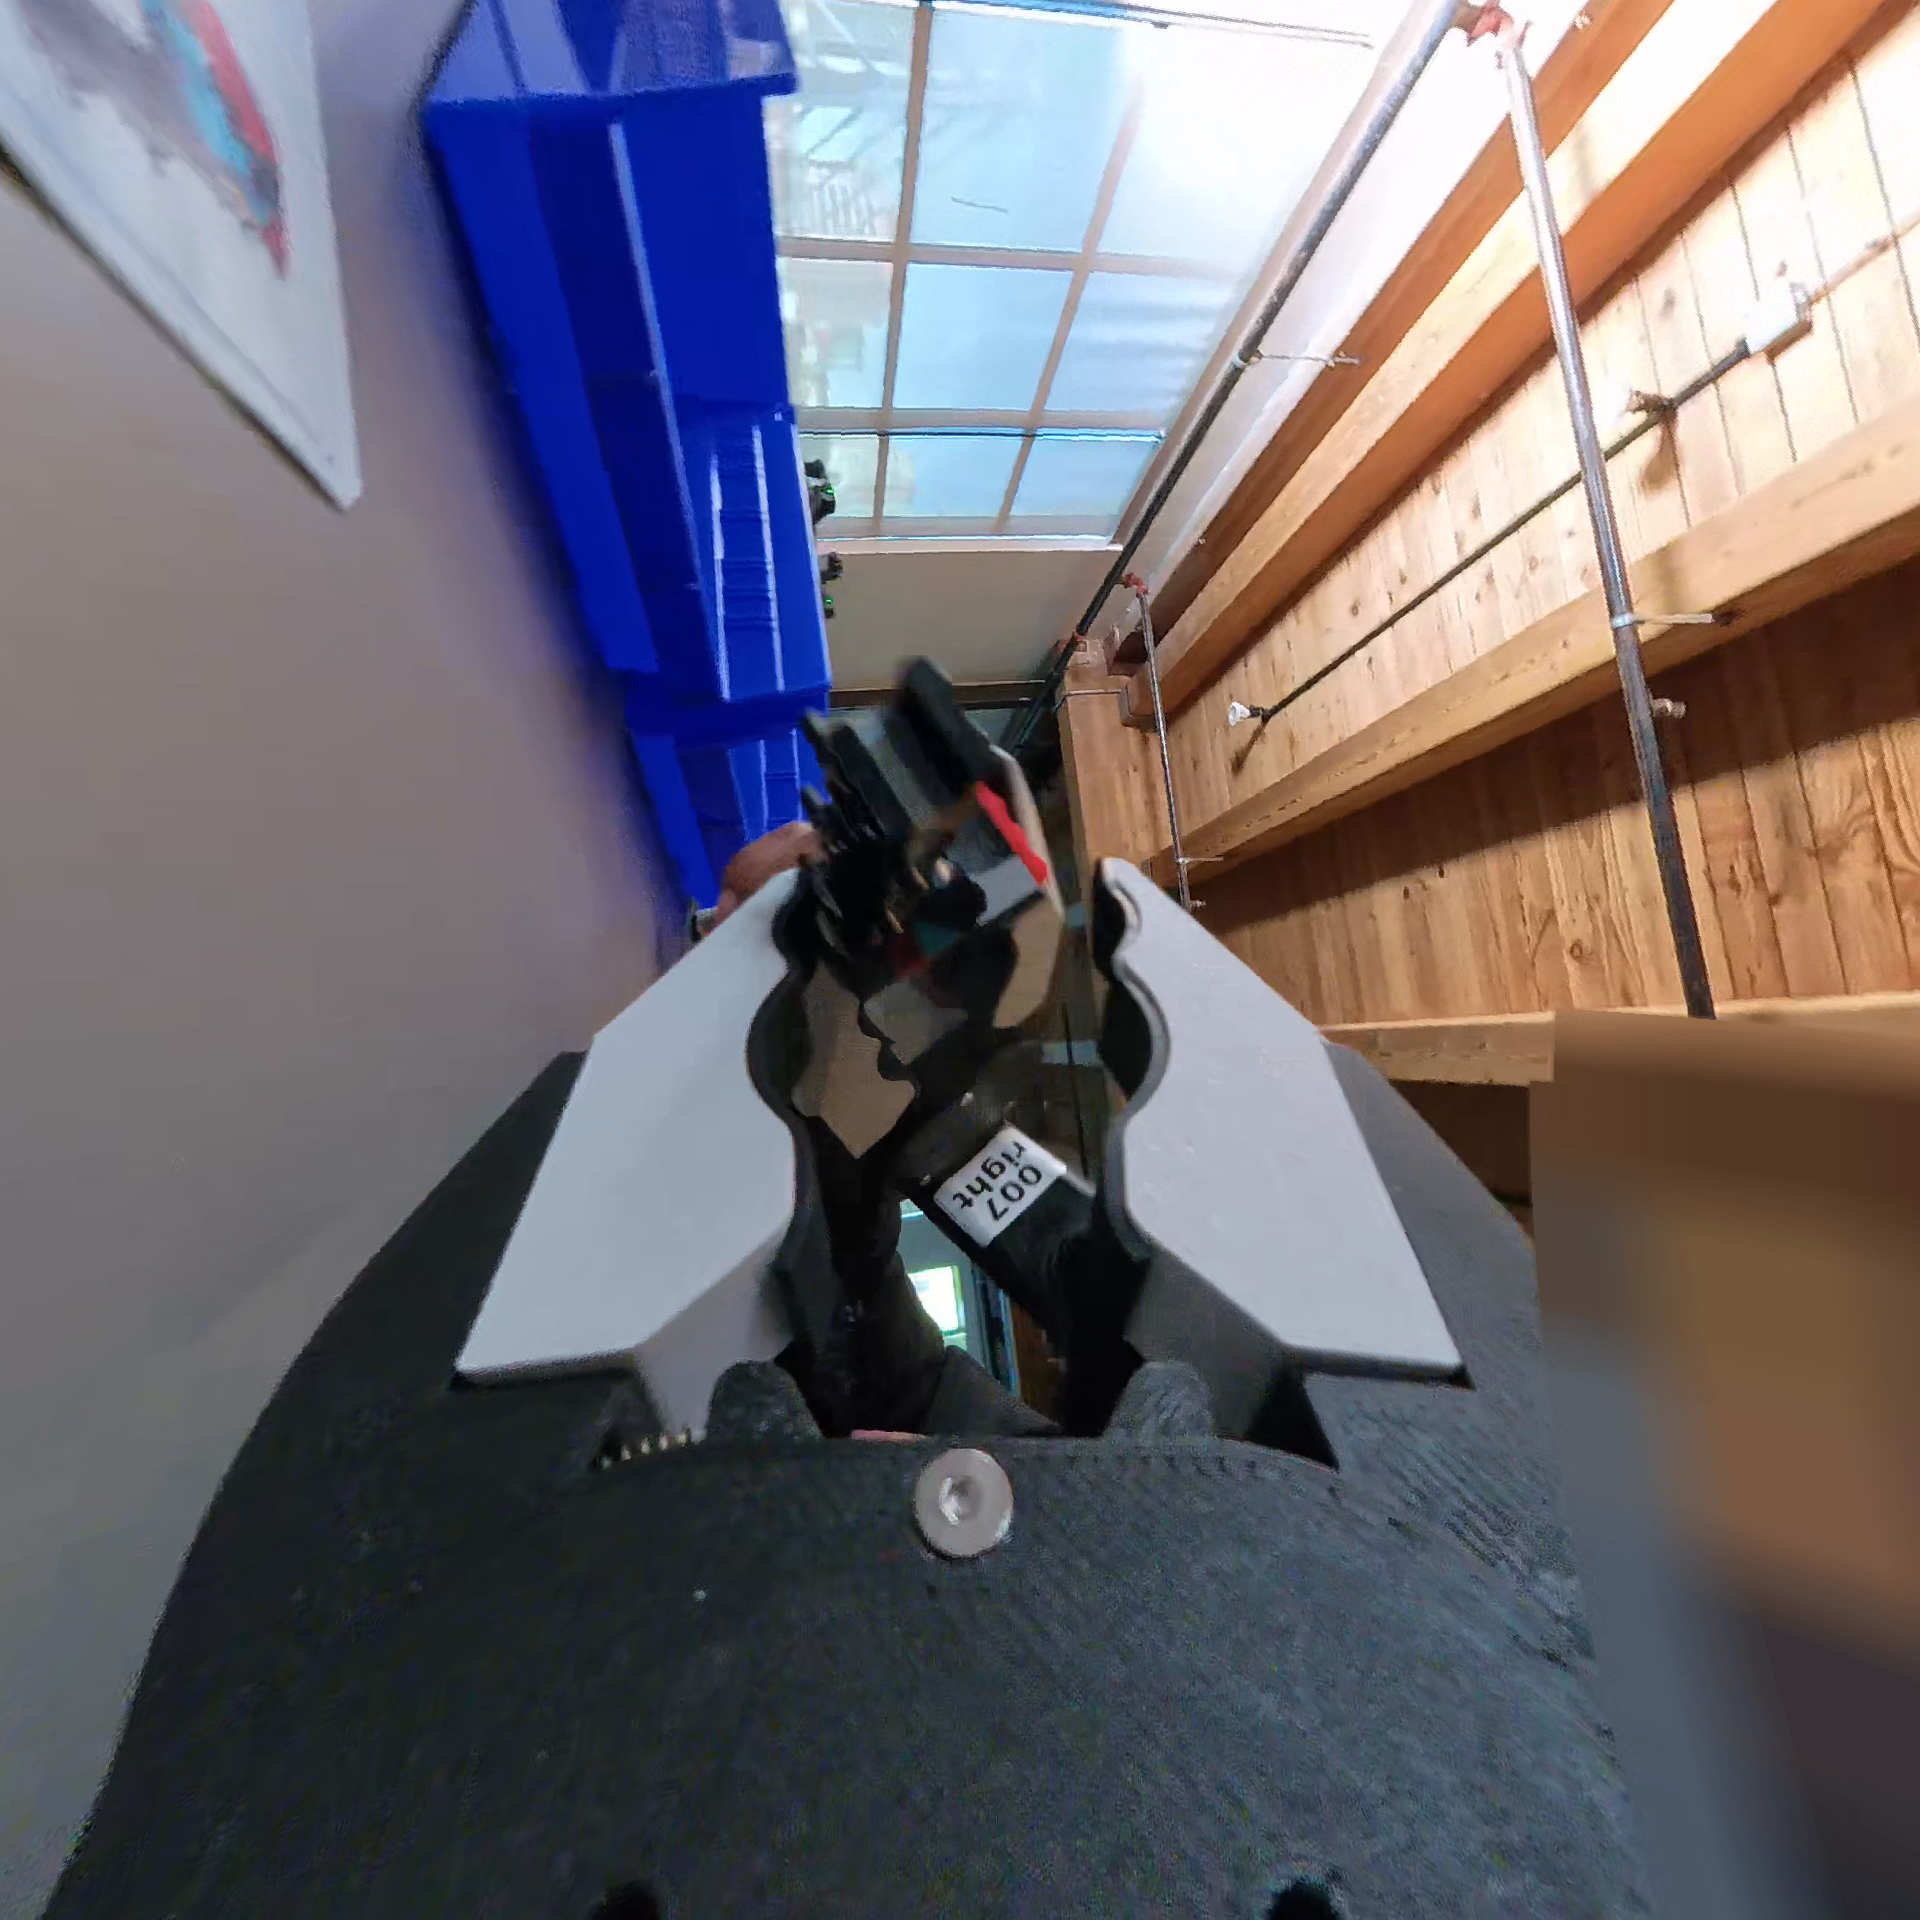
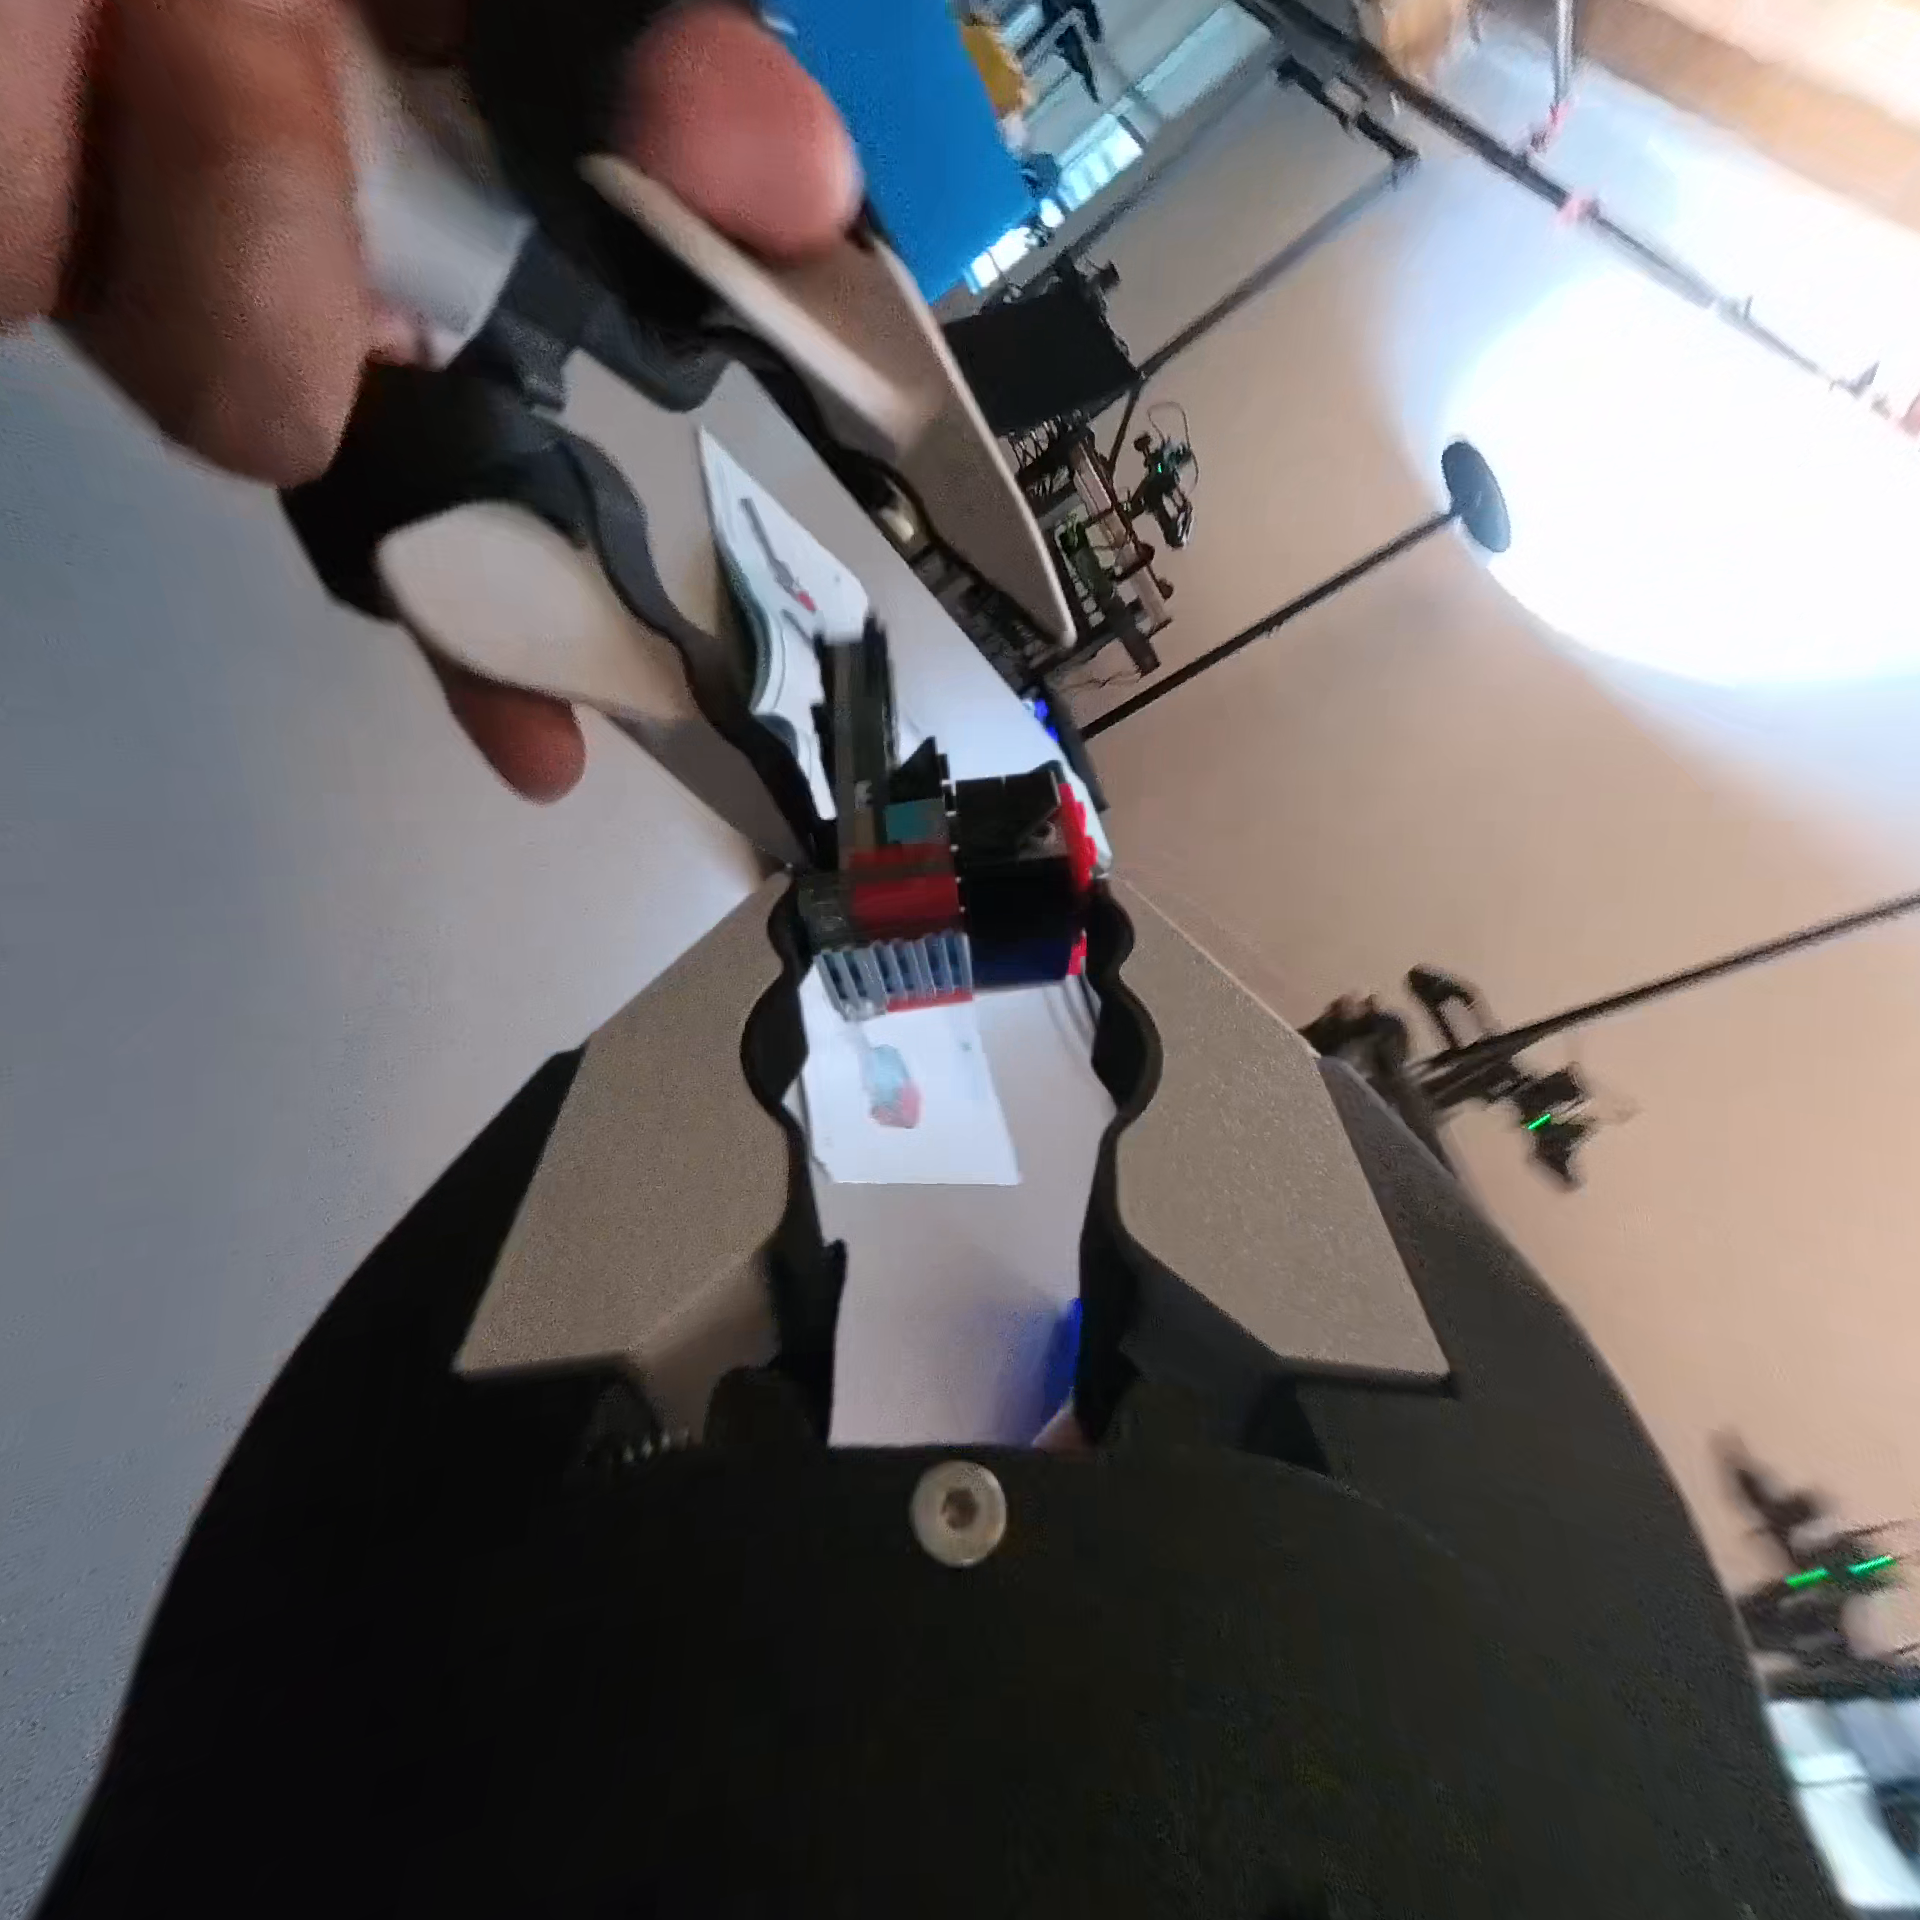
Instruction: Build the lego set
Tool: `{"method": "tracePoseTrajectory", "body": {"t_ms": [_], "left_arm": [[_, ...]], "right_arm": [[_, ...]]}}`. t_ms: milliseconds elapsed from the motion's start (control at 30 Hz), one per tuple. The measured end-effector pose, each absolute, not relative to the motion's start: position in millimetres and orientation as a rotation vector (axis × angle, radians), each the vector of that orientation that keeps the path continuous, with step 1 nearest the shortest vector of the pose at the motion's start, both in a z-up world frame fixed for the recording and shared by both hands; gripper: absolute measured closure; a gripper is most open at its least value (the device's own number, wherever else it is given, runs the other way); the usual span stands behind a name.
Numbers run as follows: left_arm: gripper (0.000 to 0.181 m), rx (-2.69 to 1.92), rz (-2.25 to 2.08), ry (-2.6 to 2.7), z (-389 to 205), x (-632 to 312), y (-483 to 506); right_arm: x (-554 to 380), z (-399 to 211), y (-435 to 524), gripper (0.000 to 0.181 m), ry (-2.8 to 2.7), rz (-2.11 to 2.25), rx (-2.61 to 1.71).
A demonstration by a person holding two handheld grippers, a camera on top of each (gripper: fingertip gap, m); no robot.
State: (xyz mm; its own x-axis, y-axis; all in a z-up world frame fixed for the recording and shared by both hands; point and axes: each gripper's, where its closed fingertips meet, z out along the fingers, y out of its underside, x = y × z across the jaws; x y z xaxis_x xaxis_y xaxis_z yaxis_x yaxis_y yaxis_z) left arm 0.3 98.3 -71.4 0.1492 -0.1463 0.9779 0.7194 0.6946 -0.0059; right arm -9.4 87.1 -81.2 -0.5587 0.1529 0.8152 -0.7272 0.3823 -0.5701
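Observation:
The lego model (image 2: 935,904), a small block of red, black, blue and grey bricks with a black part sticking out, sits between the fingertips of my right gripper (image 2: 945,896), which is shut on it in the air. My left gripper (image 1: 945,883) points up at the model (image 1: 904,831); its jaws stand apart around it, and the model is close to the left fingertip and apart from the right one. In the right wrist view the left gripper's fingers (image 2: 582,634) come in from the upper left, held by a hand (image 2: 239,208). The right gripper's fingers (image 1: 1023,966) show in the left wrist view.
Blue bins (image 1: 623,364) stand on the grey table (image 2: 208,883). An instruction sheet (image 2: 914,1112) and an open booklet (image 2: 779,582) lie beneath the model; a printed sheet (image 1: 208,208) also shows. Wooden beams (image 1: 1558,520), a window and far stands lie beyond.

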Motion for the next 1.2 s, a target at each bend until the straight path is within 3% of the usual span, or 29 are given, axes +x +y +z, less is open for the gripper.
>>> {"method": "tracePoseTrajectory", "body": {"t_ms": [133, 200, 400, 533, 700, 900, 1200], "left_arm": [[0.101, -0.633, -0.569, -1.176, -57, 4, 96], [0.097, -0.667, -0.520, -1.149, -56, 5, 94], [0.097, -0.709, -0.457, -1.166, -73, 2, 86], [0.098, -0.919, -0.075, -1.060, -71, 8, 62], [0.106, -1.236, 0.437, -0.722, -47, 28, 57], [0.127, -1.139, 0.352, -0.467, -24, 61, 72], [0.149, -1.211, 0.463, -0.308, -17, 89, 82]], "right_arm": [[-28, -76, 95, 0.128, -1.959, 1.565, 0.124], [-35, -75, 97, 0.128, -2.020, 1.689, -0.034], [-37, -71, 98, 0.128, -2.028, 1.792, -0.095], [-22, -57, 98, 0.128, -2.029, 1.869, -0.002], [11, -30, 94, 0.128, -2.039, 2.091, 0.183], [39, -12, 85, 0.128, -2.048, 2.372, 0.199], [71, -11, 74, 0.128, -2.104, 2.441, 0.333]]}}
